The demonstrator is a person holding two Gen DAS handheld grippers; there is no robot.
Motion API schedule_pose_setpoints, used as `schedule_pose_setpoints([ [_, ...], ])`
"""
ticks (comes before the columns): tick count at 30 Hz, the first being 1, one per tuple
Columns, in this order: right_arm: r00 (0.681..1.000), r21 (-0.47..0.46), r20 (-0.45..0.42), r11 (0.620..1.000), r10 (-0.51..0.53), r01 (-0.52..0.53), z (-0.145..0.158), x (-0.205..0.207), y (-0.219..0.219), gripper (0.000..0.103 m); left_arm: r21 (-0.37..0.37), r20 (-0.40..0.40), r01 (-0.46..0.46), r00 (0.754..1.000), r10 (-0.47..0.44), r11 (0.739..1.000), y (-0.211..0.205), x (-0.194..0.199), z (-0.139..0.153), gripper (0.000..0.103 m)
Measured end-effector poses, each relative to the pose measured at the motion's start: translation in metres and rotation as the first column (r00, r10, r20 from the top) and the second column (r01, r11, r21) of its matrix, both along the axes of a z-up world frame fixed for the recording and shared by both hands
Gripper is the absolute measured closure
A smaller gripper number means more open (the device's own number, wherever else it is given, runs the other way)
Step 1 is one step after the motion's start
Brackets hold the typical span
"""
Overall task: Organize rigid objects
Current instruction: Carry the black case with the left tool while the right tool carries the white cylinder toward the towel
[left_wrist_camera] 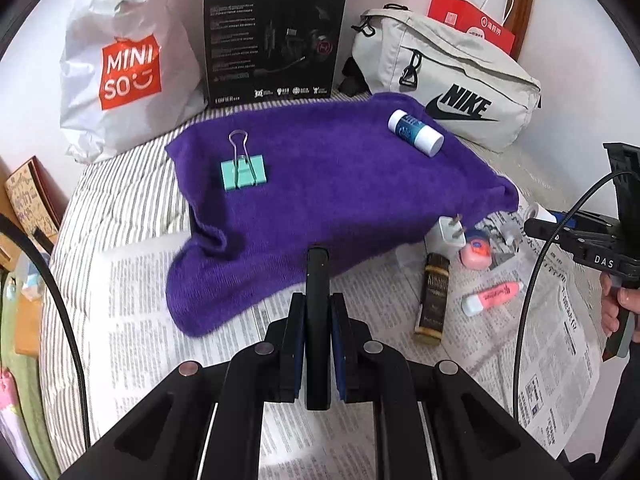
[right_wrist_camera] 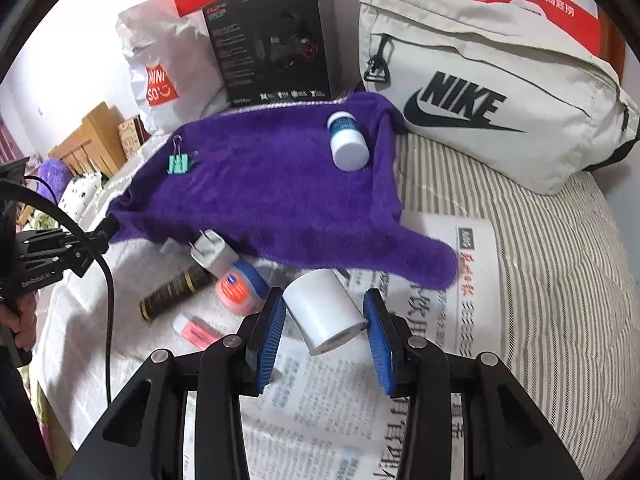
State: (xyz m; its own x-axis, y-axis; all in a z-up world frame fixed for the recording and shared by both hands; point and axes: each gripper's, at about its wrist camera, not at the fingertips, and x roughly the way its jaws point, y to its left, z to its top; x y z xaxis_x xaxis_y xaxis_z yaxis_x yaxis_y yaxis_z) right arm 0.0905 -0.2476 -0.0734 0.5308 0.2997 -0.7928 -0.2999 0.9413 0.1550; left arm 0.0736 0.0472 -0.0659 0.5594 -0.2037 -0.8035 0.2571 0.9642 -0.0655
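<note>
**Two grippers lifting loads over a cluttered bed**

Nearest the lens, the left gripper (left_wrist_camera: 317,312) is clamping a flat black object (left_wrist_camera: 318,276) edge-on between its two pads, the jaws drawn close together on it, its tip standing over the near hem of a purple towel (left_wrist_camera: 320,184). The right gripper (right_wrist_camera: 325,322) is pinching a white cylinder (right_wrist_camera: 322,310) between its blue pads (right_wrist_camera: 269,332), the jaws partly apart around it and the cylinder tilting toward the camera.

Ahead of both tools the towel is lying across a striped sheet (right_wrist_camera: 520,240) and sheets of newspaper (right_wrist_camera: 440,300). On it, ahead and to the left of the left gripper, a mint binder clip (left_wrist_camera: 243,170) is resting; farther ahead and to the right, a blue-and-white bottle (left_wrist_camera: 416,133) is lying on its side near the towel's far edge. The middle of the towel between them is showing open cloth.

Just to the left of the right gripper, beside the towel's near edge, a white plug adapter (right_wrist_camera: 210,250), a pink round tin (right_wrist_camera: 238,288), a dark tube (right_wrist_camera: 176,290) and a pink-and-white stick (right_wrist_camera: 196,330) are crowding together on the paper. To the right of that gripper the newspaper and sheet are running bare.

Along the far wall a white shopping bag (left_wrist_camera: 120,64), a black box (left_wrist_camera: 276,36) and a grey waist bag (right_wrist_camera: 500,92) are closing off the back.
</note>
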Motion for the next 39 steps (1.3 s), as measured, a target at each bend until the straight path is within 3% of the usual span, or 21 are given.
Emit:
schedule_pose_setpoints([
  [20, 0.999, -0.022, 0.034, 0.999, 0.025, -0.024, 0.017, 0.053, 0.012, 0.063, -0.003, 0.024, -0.036, 0.999, 0.036, 0.999, 0.014, 0.042, 0.019, 0.091],
  [39, 0.998, -0.023, 0.031, 0.998, 0.060, -0.060, -0.012, 0.117, 0.036, 0.063, -0.019, 0.001, -0.072, 0.997, 0.072, 0.997, 0.020, 0.097, -0.012, 0.091],
])
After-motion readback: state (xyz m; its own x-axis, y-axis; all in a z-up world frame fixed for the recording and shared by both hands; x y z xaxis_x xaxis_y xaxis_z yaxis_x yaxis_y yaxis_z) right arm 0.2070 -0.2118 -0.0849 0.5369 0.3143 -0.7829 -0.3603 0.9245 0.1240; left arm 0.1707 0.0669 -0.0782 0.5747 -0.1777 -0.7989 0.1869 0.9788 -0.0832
